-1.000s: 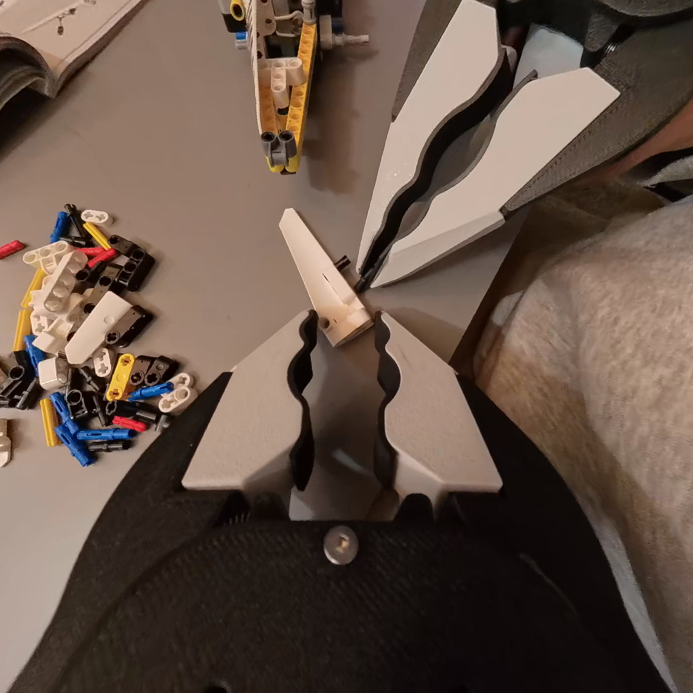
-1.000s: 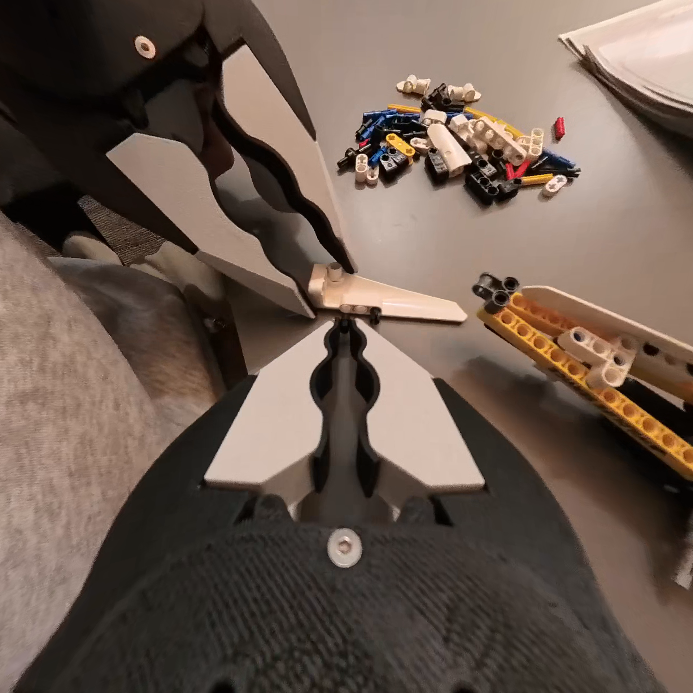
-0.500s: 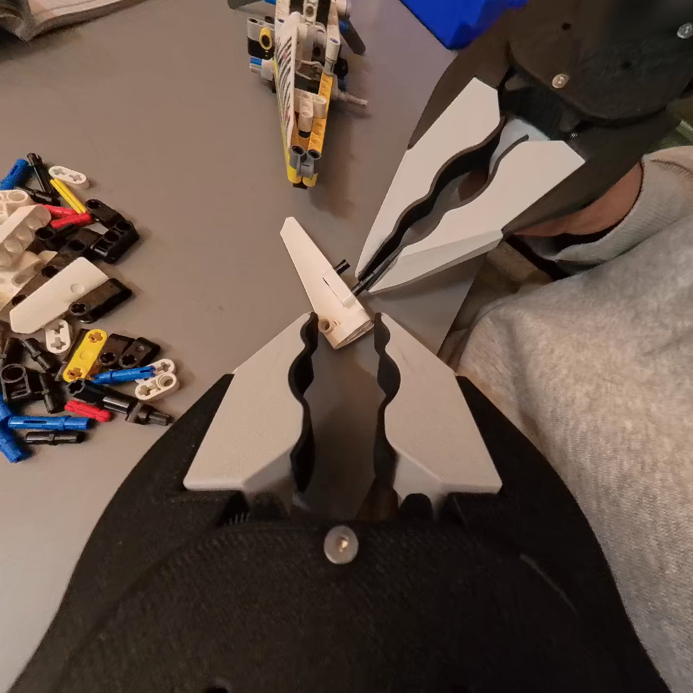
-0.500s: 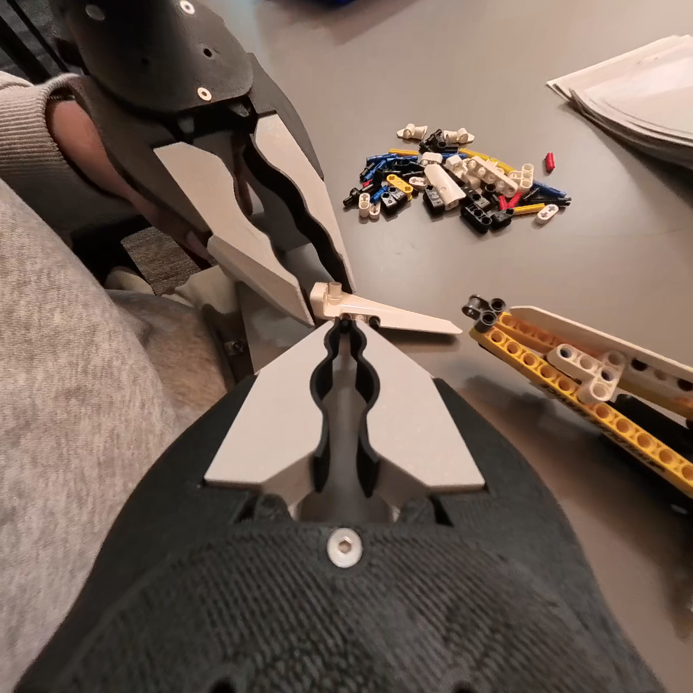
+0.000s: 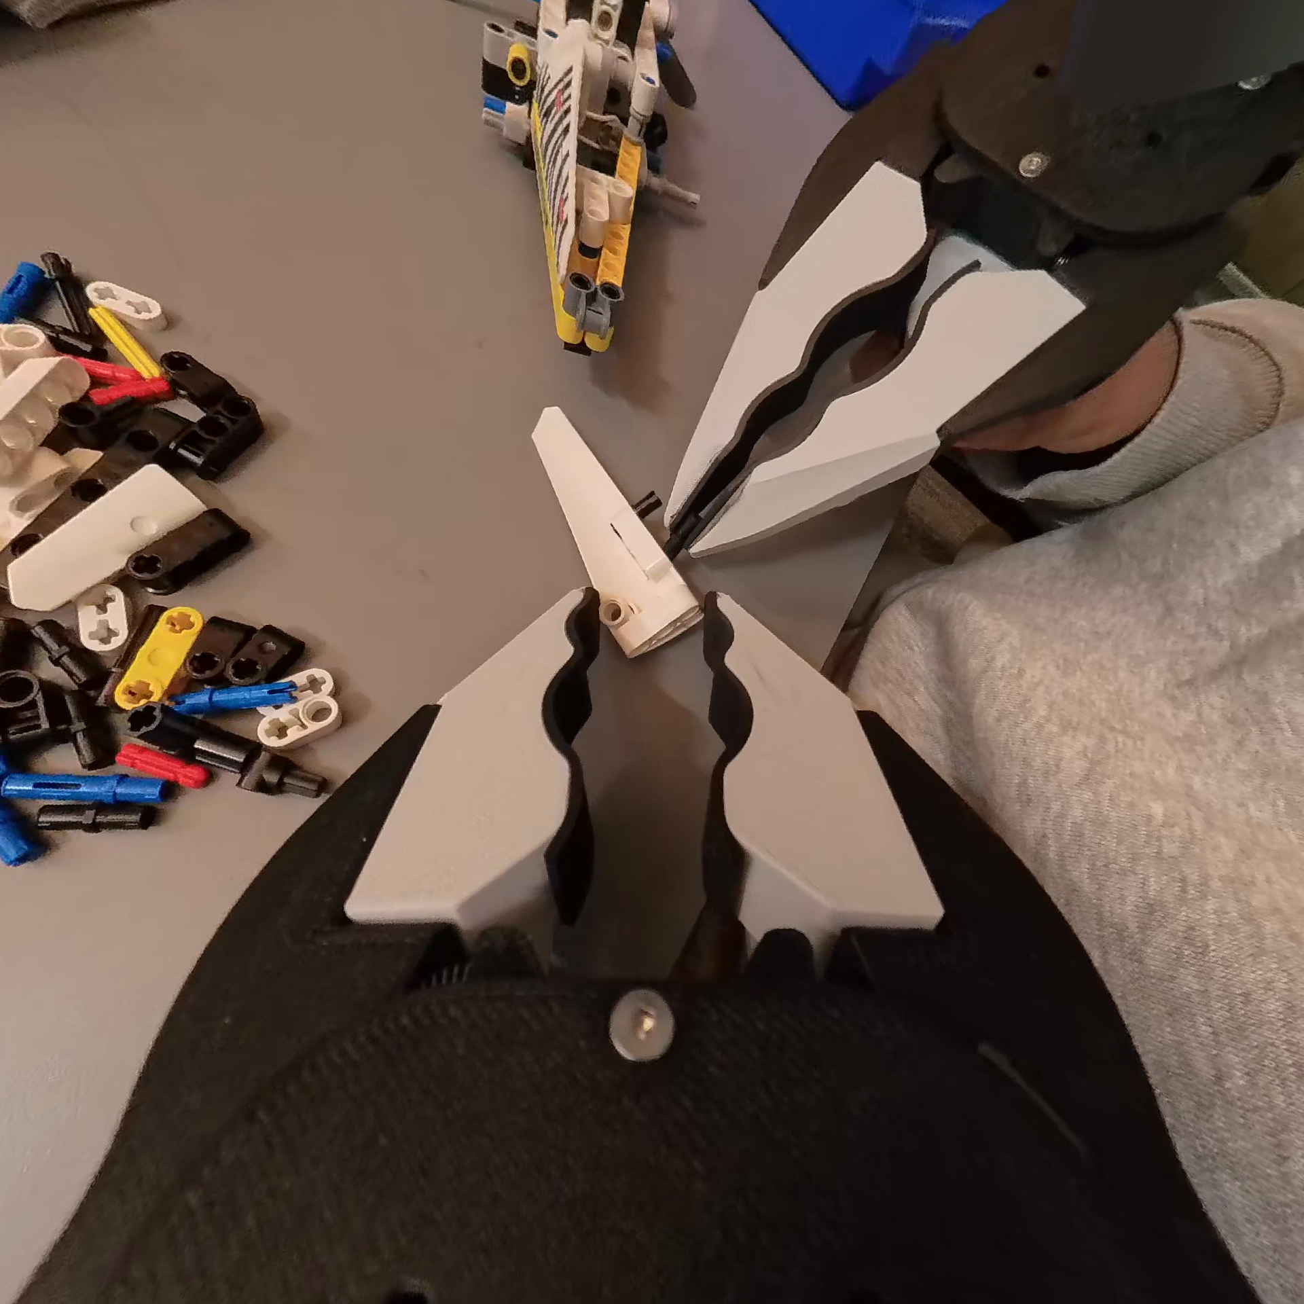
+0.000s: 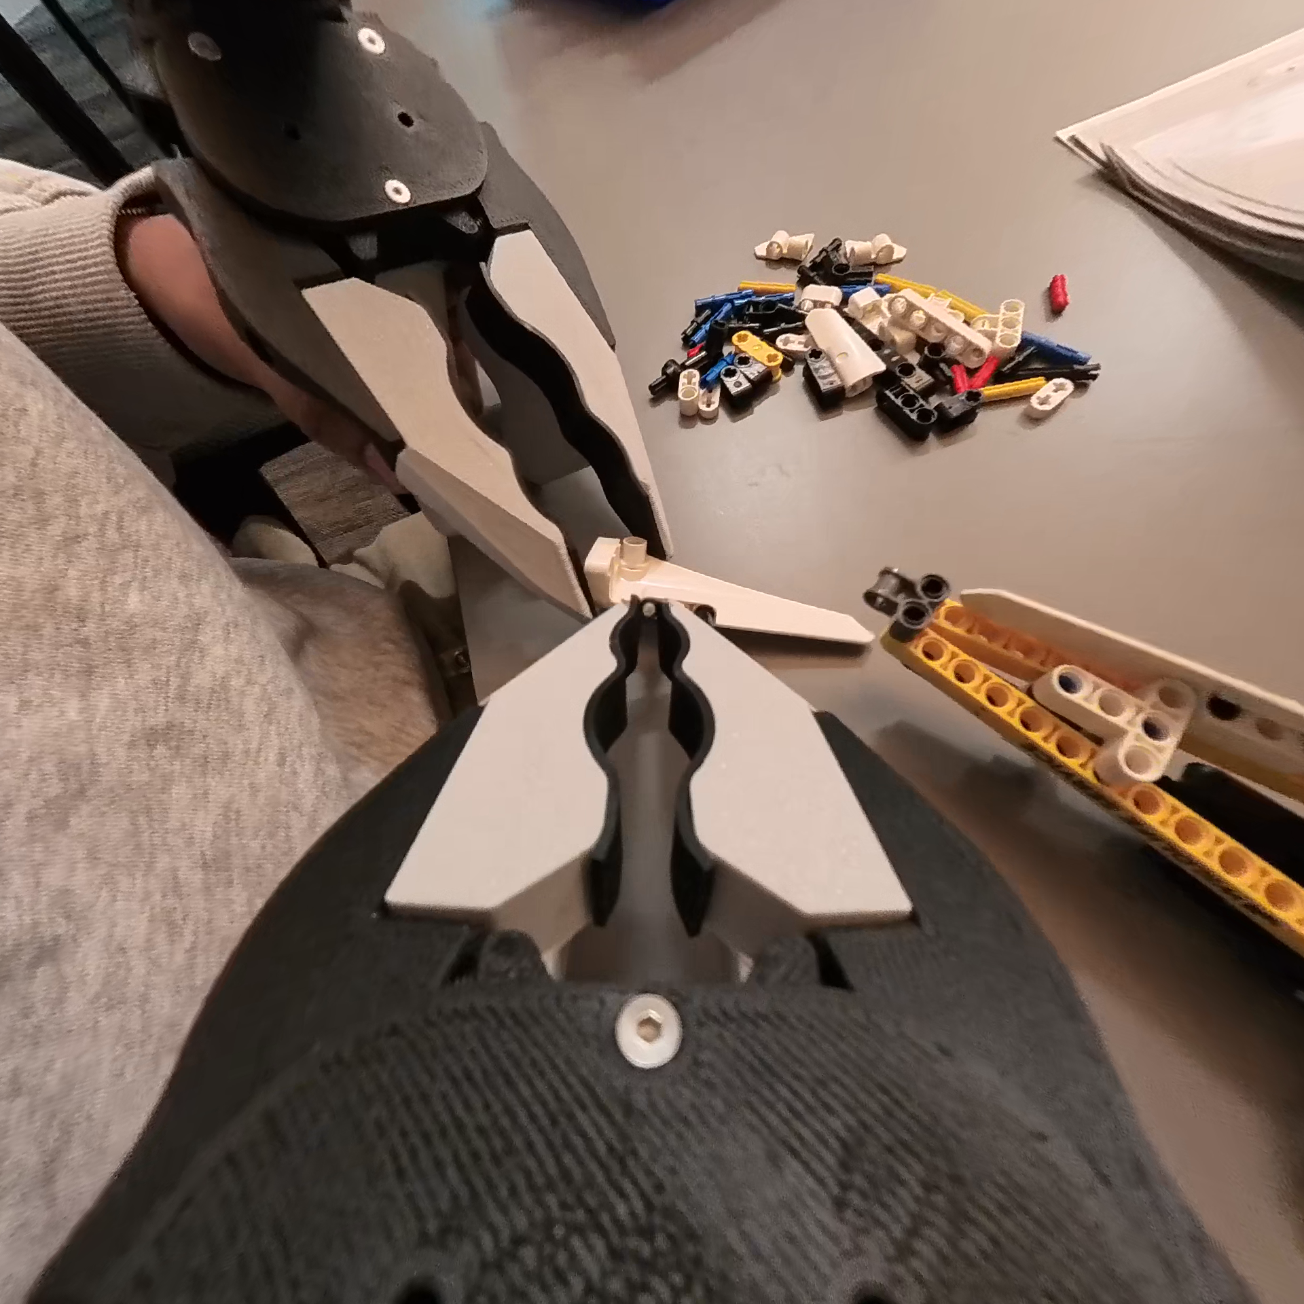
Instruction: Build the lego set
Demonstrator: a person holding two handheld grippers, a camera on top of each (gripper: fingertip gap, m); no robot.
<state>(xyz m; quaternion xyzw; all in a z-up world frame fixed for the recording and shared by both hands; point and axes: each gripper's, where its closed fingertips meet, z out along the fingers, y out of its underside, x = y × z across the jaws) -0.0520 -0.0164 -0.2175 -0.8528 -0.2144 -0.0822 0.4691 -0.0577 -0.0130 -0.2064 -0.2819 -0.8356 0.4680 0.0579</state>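
Observation:
My left gripper (image 5: 648, 601) is shut on the thick end of a white tapered wing panel (image 5: 600, 508), which points away towards the model. My right gripper (image 6: 649, 612) is shut on a thin black pin (image 5: 686, 530) and holds its tip against the panel's side edge near the thick end. A second black pin (image 5: 646, 502) sticks out of that edge. In the right wrist view the panel (image 6: 748, 610) runs to the right from the left gripper (image 6: 621, 564). The part-built yellow, white and black model (image 5: 589, 212) lies beyond, and also shows in the right wrist view (image 6: 1058, 727).
A pile of loose black, white, blue, yellow and red pieces (image 5: 127, 564) lies left on the grey table (image 5: 353, 317); it also shows in the right wrist view (image 6: 882, 346). An open booklet (image 6: 1199, 176) lies at the far side. A blue bin (image 5: 882, 42) stands behind. A person's grey sleeve (image 5: 1094, 776) is close on the right. Left and right tips are no more than a few centimetres apart.
Both grippers have shifted together with the panel, so the pile and model sit differently in view. Both grips are unchanged and the pin stays at the panel's edge.

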